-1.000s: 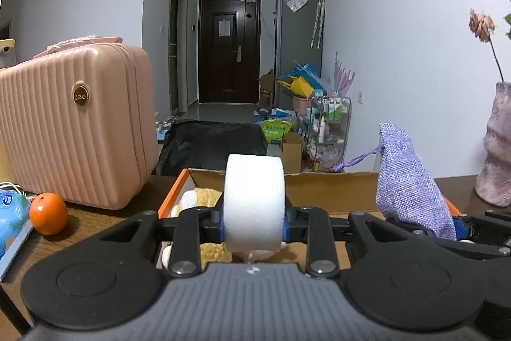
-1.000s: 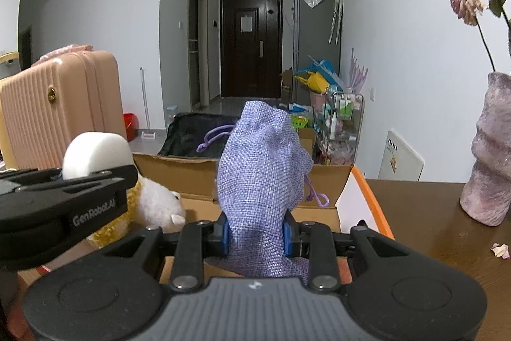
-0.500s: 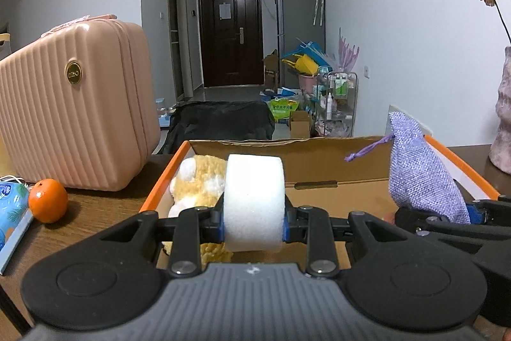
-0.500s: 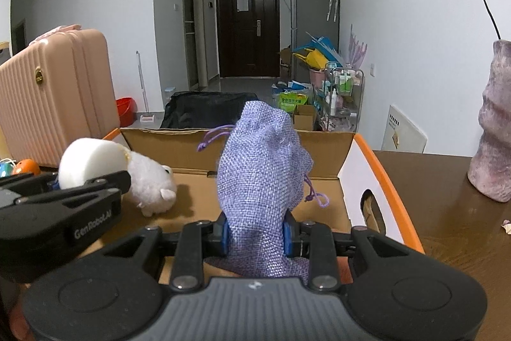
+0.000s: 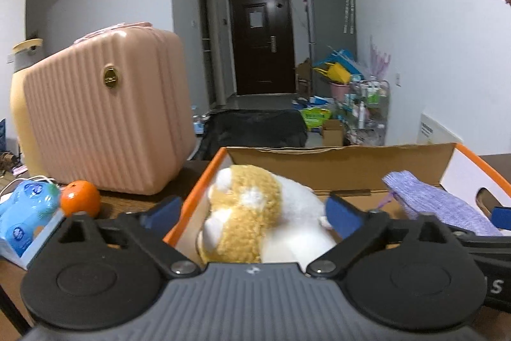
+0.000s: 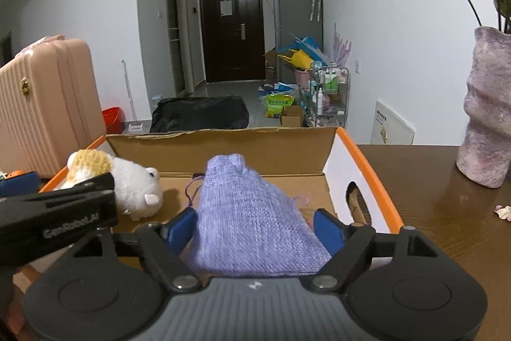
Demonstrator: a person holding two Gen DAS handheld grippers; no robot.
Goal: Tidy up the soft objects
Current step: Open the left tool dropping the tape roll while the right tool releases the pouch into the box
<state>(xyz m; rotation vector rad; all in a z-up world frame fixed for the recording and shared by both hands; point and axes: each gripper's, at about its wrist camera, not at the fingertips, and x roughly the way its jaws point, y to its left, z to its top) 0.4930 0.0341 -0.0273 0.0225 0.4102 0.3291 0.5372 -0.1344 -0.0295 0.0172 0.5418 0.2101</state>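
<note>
Both tongs are seen spread wide over an orange-rimmed cardboard box that stands on a dark wooden counter. The left tongs are open, with their blue pads well apart, and nothing is gripped between them; a white and yellow plush toy is seen lying in the left part of the box, beyond and between the pads. In the right wrist view the same toy is shown at the far left of the box floor, partly hidden by the black arm of the left tongs, on which the lettering "GenRobot.AI" can be read, blurred.

The right tongs are likewise open. A lavender knitted drawstring pouch is seen between their blue pads, slumped on the box floor; whether the pads touch it cannot be told. In the left wrist view the pouch is placed at the right of the box, near its cut-out handle.

A ribbed pink suitcase with a round gold badge, too small to be read, is stood to the left of the box. An orange and a blue packet are seen near it. A mottled pink vase with dried roses is stood on the counter at the right.
</note>
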